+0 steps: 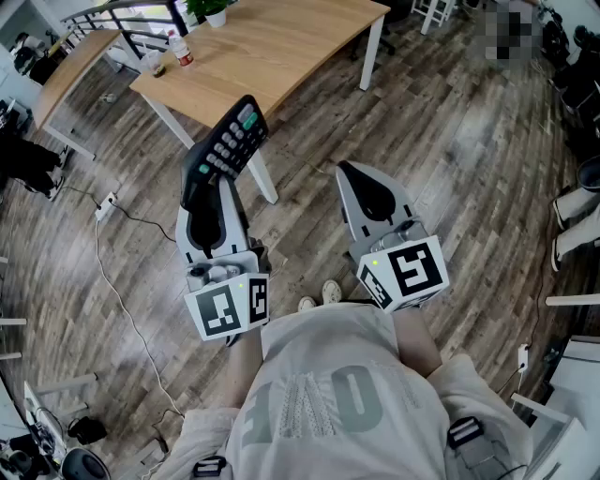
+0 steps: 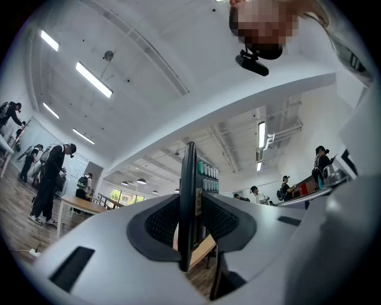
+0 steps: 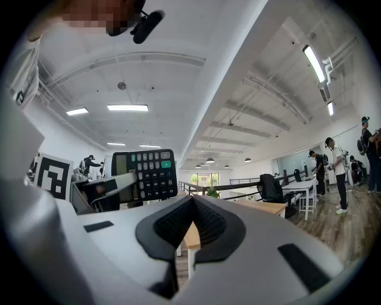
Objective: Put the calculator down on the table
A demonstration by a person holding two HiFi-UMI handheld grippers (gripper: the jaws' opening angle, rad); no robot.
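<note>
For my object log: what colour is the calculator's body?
Black calculator, one green key; right gripper view shows it best.

Plank floor [image 1: 450, 159] is spreading beneath a light wooden table [image 1: 281, 56]. Strip lights [image 2: 94, 79] are glowing across the white ceiling [image 2: 178, 59].

The calculator [image 1: 225, 145] is sitting between the jaws of the left gripper [image 1: 208, 187], jutting out ahead of them over the floor [image 1: 450, 150], by the near edge of the counter [image 1: 281, 47]. The right gripper [image 1: 352, 171] is hanging beside it, to its right. On the counter's left end a bottle [image 1: 183, 52] is standing, with a potted plant [image 1: 214, 9] behind it.
</note>
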